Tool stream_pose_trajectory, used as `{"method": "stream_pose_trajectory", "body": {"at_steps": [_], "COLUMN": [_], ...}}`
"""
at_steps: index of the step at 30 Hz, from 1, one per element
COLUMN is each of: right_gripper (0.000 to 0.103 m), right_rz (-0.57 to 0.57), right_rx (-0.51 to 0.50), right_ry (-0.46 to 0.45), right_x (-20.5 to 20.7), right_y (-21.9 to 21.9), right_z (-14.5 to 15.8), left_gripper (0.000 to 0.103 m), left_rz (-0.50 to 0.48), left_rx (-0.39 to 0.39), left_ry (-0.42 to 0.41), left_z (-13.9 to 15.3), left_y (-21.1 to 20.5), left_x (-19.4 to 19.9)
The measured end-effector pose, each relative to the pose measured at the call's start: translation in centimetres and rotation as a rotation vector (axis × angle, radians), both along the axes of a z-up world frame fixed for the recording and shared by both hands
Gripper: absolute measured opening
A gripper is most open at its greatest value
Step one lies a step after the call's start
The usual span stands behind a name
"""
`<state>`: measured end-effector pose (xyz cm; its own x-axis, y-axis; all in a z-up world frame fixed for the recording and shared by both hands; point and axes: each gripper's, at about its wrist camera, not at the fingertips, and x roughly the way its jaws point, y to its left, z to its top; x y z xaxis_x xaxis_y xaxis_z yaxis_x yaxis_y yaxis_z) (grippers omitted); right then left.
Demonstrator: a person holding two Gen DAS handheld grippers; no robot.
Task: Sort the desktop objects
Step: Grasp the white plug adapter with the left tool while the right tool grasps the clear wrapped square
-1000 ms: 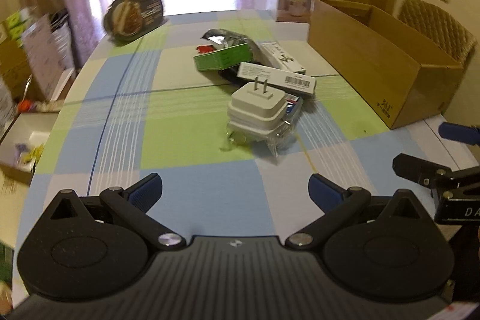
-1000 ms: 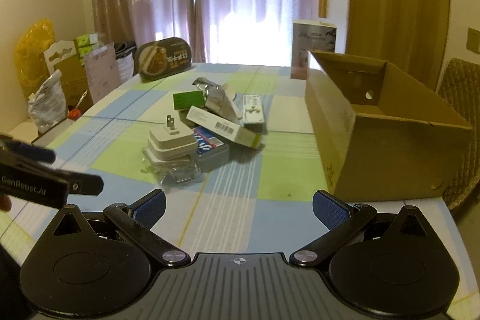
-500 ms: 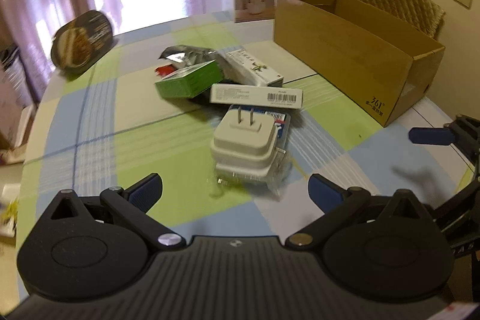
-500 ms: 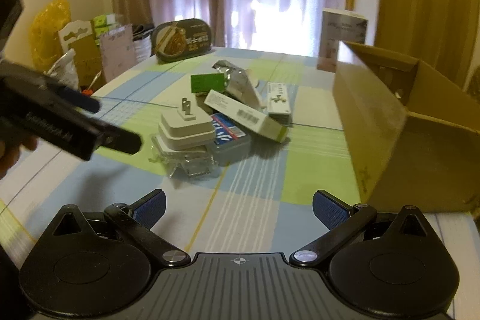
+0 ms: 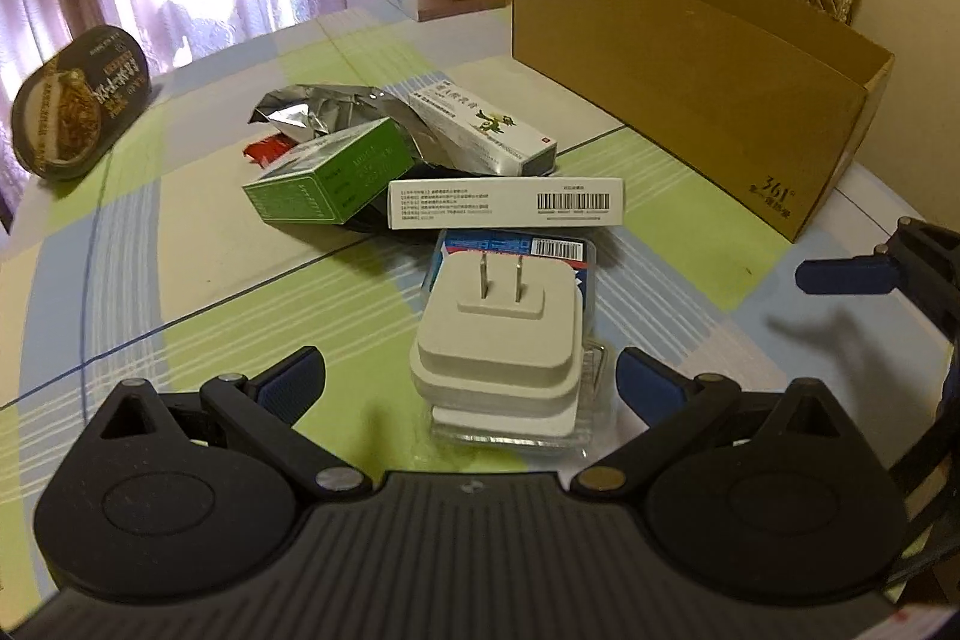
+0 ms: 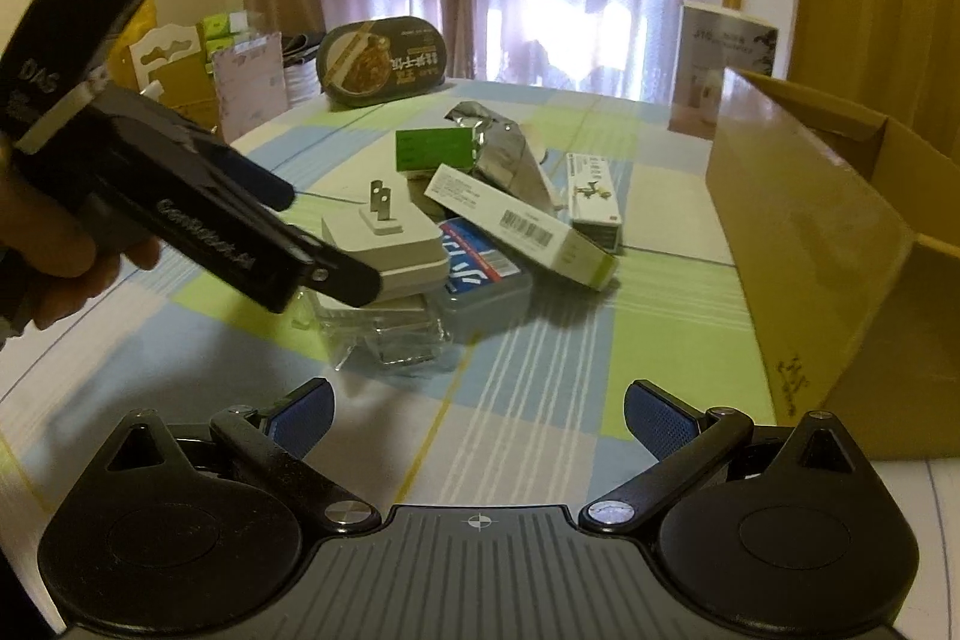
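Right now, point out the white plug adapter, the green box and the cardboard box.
white plug adapter (image 5: 501, 334), left wrist view, top face.
green box (image 5: 354, 169), left wrist view, long side.
cardboard box (image 5: 678, 64), left wrist view, near wall.

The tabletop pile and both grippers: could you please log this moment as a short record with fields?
surface: checked tablecloth
nearest item: white plug adapter, prongs up, stacked on clear packaging
behind it: barcoded white box, green box, foil bag
container: open cardboard box, contents hidden
left gripper: open, adapter between its fingers, untouched
right gripper: open, holding nothing
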<state>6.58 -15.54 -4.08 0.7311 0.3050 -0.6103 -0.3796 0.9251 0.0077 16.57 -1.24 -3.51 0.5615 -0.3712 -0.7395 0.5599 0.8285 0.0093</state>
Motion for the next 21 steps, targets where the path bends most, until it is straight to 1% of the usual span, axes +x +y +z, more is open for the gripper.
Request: {"method": "stream_pose_trajectory", "body": {"at_steps": [2, 4, 7, 11, 13, 14, 18, 21], "right_gripper": [0.101, 0.101, 0.101, 0.101, 0.101, 0.101, 0.101, 0.101], "right_rz": [0.006, 0.008, 0.011, 0.025, 0.032, 0.035, 0.044, 0.052], "right_rx": [-0.006, -0.005, 0.003, 0.012, 0.017, 0.019, 0.028, 0.028], "right_ry": [-0.005, -0.006, -0.005, -0.001, 0.001, 0.001, 0.004, 0.005], "right_x": [0.4, 0.8, 1.5, 2.2, 2.5, 2.6, 2.7, 2.7], "right_y": [0.3, 0.4, 0.7, 1.0, 1.2, 1.4, 1.8, 2.2], "right_z": [-0.3, -0.6, -0.9, -1.3, -1.4, -1.5, -1.7, -1.8], "left_gripper": [0.098, 0.091, 0.084, 0.078, 0.064, 0.062, 0.061, 0.061], "left_rz": [-0.011, -0.017, -0.028, -0.034, -0.027, -0.023, -0.016, 0.013], "left_rx": [-0.010, -0.006, -0.005, -0.017, -0.027, -0.034, -0.054, -0.102], "left_ry": [0.004, 0.013, 0.021, 0.016, 0.022, 0.028, 0.031, 0.025], "left_z": [-0.2, -0.4, -0.8, -1.1, -1.1, -1.2, -1.1, -0.3], "left_y": [-0.1, -0.4, -0.7, -0.9, -0.8, -0.8, -0.5, 0.4], "left_x": [0.4, 0.8, 1.1, 1.2, 1.4, 1.5, 1.4, 0.9]}}
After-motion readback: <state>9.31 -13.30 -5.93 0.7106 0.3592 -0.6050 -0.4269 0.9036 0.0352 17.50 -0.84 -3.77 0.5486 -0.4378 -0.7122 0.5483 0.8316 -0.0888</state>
